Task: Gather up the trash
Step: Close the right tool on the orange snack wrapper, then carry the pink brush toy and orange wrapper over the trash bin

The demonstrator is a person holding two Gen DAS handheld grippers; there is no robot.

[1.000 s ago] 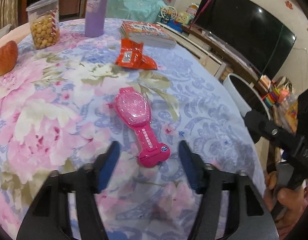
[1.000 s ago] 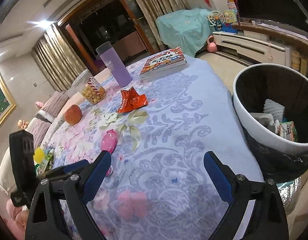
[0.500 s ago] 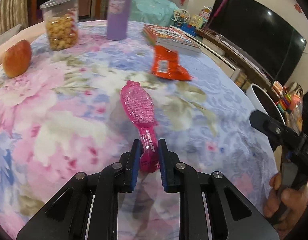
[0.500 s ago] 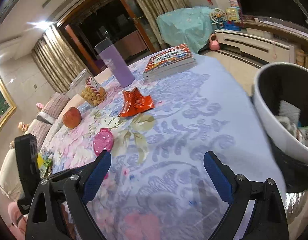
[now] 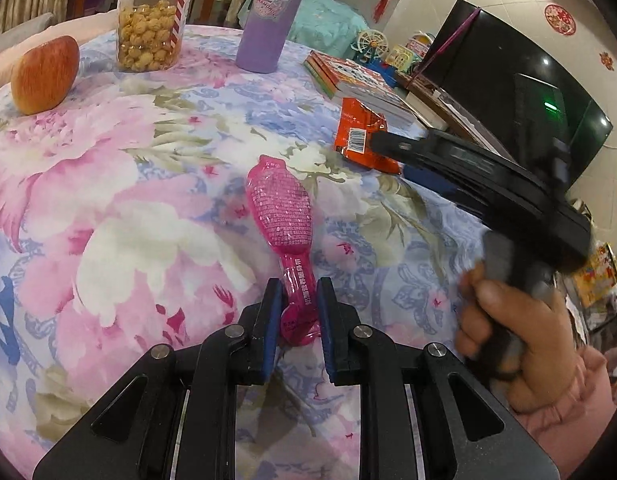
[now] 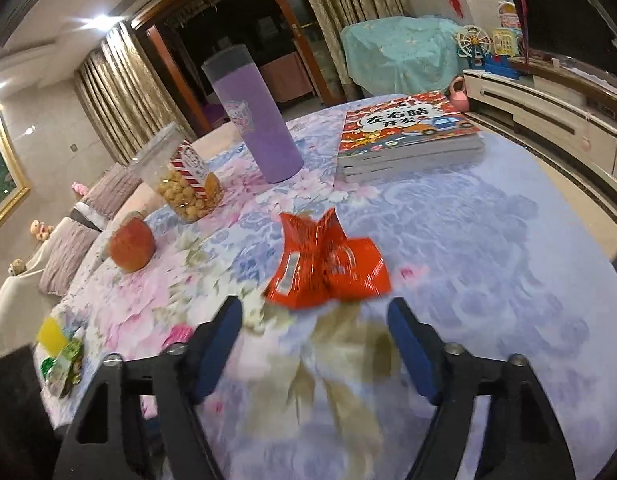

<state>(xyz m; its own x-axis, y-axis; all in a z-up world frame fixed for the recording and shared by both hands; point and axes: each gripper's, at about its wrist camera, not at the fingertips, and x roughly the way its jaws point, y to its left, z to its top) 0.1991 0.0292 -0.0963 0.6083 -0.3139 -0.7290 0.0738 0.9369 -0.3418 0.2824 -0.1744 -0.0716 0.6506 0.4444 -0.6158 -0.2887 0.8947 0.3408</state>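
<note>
Both grippers angled down over tablecloth

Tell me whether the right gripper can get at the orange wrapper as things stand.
Probably yes. The orange wrapper lies flat on the tablecloth just ahead of the right gripper, whose jaws are closing with nothing between them yet, and nothing blocks the path.

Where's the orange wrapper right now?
The orange wrapper lies on the tablecloth just ahead of the right gripper, whose jaws are closing without touching it, and in front of the books.
</note>
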